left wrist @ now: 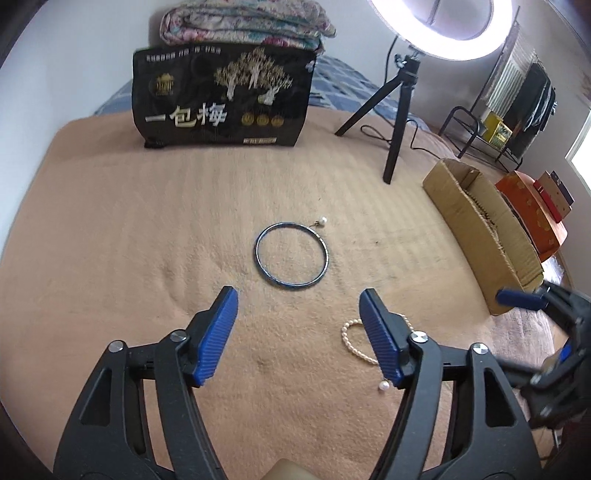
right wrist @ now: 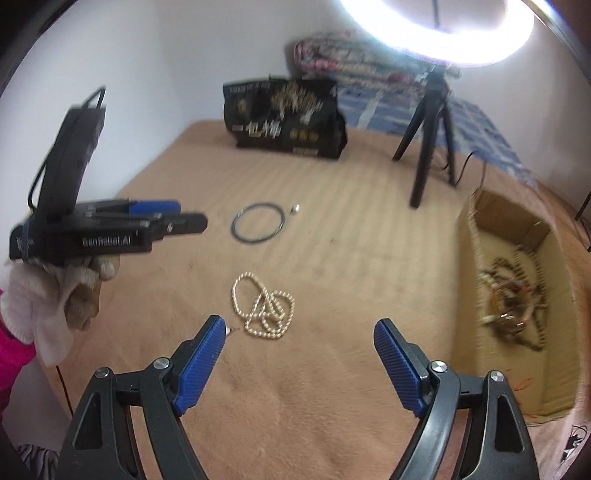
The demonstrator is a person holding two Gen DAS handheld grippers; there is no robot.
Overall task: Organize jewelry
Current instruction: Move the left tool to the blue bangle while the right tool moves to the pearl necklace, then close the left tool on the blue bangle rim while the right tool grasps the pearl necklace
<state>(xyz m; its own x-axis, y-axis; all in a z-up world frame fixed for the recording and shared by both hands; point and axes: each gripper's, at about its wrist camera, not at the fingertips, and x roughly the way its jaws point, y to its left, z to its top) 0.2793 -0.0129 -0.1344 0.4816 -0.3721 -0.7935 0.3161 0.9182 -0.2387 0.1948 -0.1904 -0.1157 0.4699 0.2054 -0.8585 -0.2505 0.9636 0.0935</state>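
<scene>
A dark blue bangle (left wrist: 291,254) lies on the tan blanket, with a pearl earring (left wrist: 323,220) just beyond it. A pearl necklace (right wrist: 264,307) lies bunched in front of my right gripper (right wrist: 299,334), which is open and empty above the blanket. In the left wrist view the necklace (left wrist: 352,338) is partly hidden behind the right finger of my left gripper (left wrist: 297,301), which is open and empty short of the bangle. A second pearl (left wrist: 383,386) lies beside that finger. A cardboard box (right wrist: 480,258) to the right holds several tangled bead strands (right wrist: 511,301).
A black snack bag (left wrist: 221,98) stands at the back with a folded quilt (left wrist: 243,22) on it. A ring light on a tripod (left wrist: 397,110) stands back right. An orange box (left wrist: 532,210) lies beyond the cardboard box.
</scene>
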